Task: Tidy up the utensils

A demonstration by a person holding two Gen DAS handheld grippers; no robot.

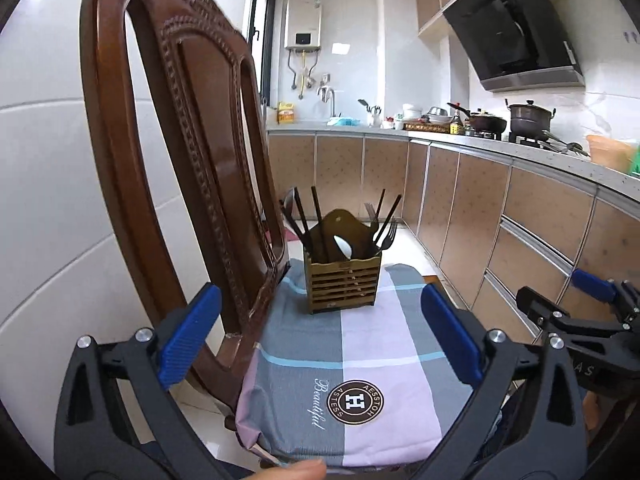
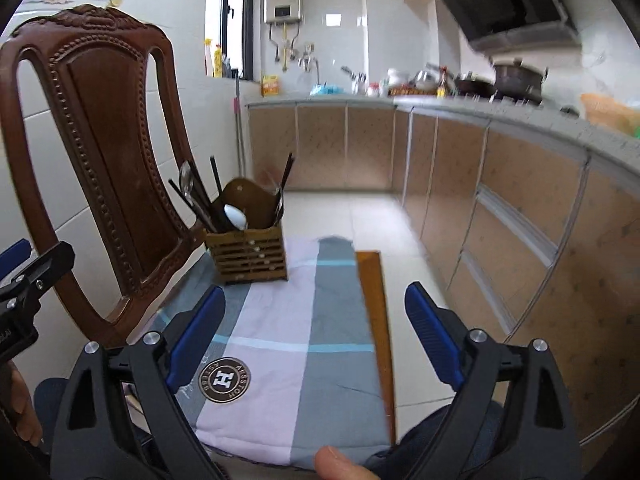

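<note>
A brown slatted utensil holder [image 1: 342, 284] stands at the far end of a checked cloth [image 1: 360, 352] on a chair seat. It holds dark chopsticks [image 1: 316, 216], forks [image 1: 386, 236] and a white spoon [image 1: 343, 246]. In the right wrist view the holder [image 2: 250, 258] stands left of centre. My left gripper [image 1: 320, 332] is open and empty, held above the near part of the cloth. My right gripper [image 2: 316, 332] is open and empty over the cloth's right side; it also shows at the right edge of the left wrist view [image 1: 580, 312].
The carved wooden chair back [image 1: 180, 140] rises close on the left, beside the holder. The chair seat's wooden edge [image 2: 376, 312] shows at the cloth's right. Kitchen cabinets [image 1: 520, 216] and a counter with pots [image 1: 530, 120] run along the right and back. Tiled floor lies between.
</note>
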